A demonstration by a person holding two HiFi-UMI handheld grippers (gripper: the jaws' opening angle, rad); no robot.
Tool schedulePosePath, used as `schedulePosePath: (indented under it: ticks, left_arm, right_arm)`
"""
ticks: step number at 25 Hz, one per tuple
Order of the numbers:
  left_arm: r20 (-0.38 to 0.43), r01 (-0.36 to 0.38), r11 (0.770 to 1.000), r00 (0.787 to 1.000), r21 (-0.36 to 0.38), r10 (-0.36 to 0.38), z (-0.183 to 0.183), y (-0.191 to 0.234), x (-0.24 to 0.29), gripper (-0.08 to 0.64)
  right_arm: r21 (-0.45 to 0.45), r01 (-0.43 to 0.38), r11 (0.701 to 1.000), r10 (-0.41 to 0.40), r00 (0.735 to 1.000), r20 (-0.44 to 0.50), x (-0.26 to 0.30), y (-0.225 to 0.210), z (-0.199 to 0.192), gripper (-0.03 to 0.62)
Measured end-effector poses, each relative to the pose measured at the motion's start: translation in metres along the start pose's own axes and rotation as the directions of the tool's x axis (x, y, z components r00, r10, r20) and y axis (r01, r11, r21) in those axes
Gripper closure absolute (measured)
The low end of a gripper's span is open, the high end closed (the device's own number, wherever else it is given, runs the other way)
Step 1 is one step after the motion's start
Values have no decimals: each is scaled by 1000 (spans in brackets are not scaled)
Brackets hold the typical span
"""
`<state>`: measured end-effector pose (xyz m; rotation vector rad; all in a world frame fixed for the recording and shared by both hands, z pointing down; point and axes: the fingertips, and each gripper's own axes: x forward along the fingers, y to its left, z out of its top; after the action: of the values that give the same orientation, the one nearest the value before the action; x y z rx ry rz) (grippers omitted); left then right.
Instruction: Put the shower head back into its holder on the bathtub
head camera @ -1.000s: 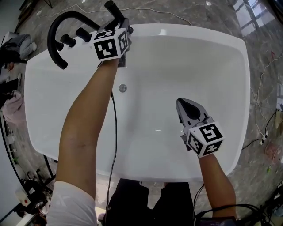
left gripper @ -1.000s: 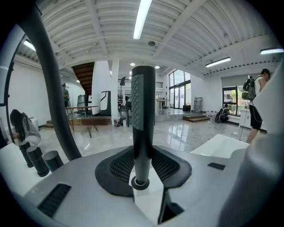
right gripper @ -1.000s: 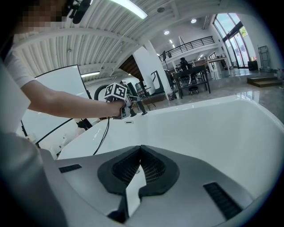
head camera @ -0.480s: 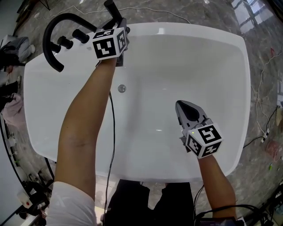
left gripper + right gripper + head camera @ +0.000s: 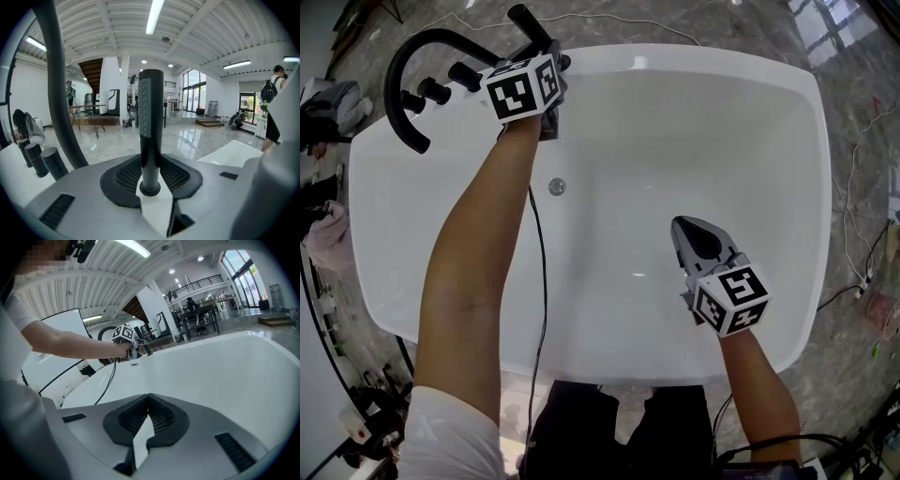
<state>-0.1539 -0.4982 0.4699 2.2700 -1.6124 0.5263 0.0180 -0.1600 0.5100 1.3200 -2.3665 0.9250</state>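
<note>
**Left side.** The left fingers pinched the lower end of the black shower head, and its stem rose straight up between them. The left gripper stood at the far left rim of the tub, just beside the knobs and the arched spout.

**Change.** Over the last second this gripper, and the stem with it, had crept a little further out over the rim toward the knobs. The shower head stayed upright in the pinch throughout. The shift was small and slow, which reads as the last part of the approach, with the stem being lined up over its seat rather than carried across the tub.

**Holder.** The holder could not be picked out. From above the marker cube covered that part of the rim, and the left gripper view showed no socket. Whether the shower head was already seated could therefore not be told. With the fingers not yet released, the task was best judged near its end but unfinished.

**Right side.** The right fingers were pressed together on nothing. The right gripper hung over the white basin, well apart from the fittings, and had barely moved. A cable ran beside the left forearm and out over the near rim.
</note>
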Motion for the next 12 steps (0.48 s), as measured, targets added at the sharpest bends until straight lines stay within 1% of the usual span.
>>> schedulePosePath:
  ticks: [5, 8, 12]
  left_arm:
    - [4, 8, 1000, 1000, 13, -8, 0, -6, -3, 426]
    - [35, 7, 1000, 999, -4, -7, 4, -6, -17, 425]
    - [91, -28, 999, 995, -25, 30, 10, -6, -48, 426]
  right_arm:
    - [10, 3, 1000, -3, 1000, 7, -4, 0, -5, 581]
    - [19, 2, 1000, -2, 1000, 3, -7, 2, -10, 581]
    - [21, -6, 1000, 6, 1000, -1, -14, 7, -12, 581]
